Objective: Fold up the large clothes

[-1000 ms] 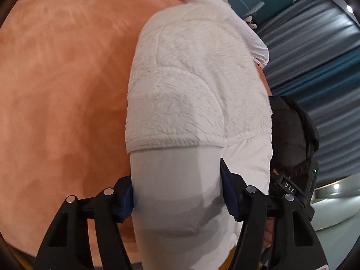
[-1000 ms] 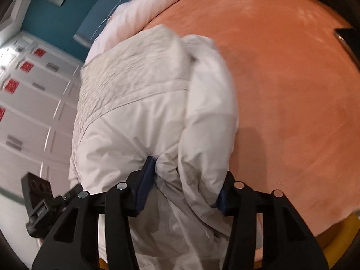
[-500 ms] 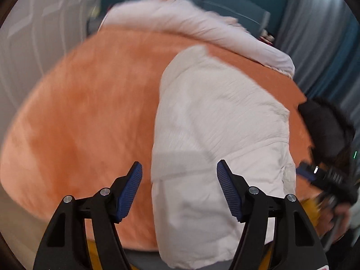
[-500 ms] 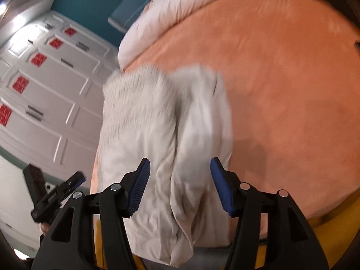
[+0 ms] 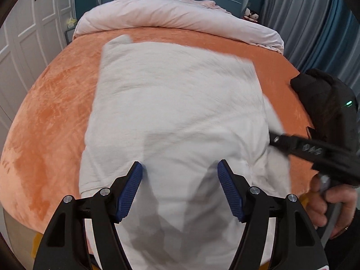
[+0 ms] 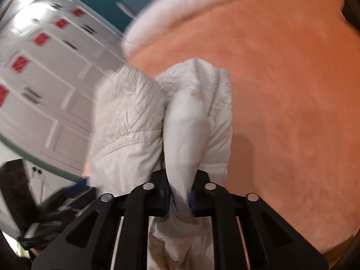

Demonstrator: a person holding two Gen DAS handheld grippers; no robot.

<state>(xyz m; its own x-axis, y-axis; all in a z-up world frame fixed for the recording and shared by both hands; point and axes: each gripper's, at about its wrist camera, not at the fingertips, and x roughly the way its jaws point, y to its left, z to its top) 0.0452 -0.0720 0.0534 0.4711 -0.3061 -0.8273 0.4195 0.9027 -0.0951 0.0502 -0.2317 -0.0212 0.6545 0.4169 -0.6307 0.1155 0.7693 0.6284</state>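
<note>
Across the centre of the left wrist view, the white padded jacket (image 5: pixel 177 117) lies on the orange bed cover (image 5: pixel 51 103); the left gripper (image 5: pixel 180 189) hangs released over it. Low in the right wrist view, the right gripper (image 6: pixel 180 196) is clenched on a jacket fold.

My right gripper (image 6: pixel 180 193) pinches a bunched fold of the white garment (image 6: pixel 139 117). The garment lies on the orange bed (image 6: pixel 292 90). White cabinet doors (image 6: pixel 45 72) stand at left.
</note>
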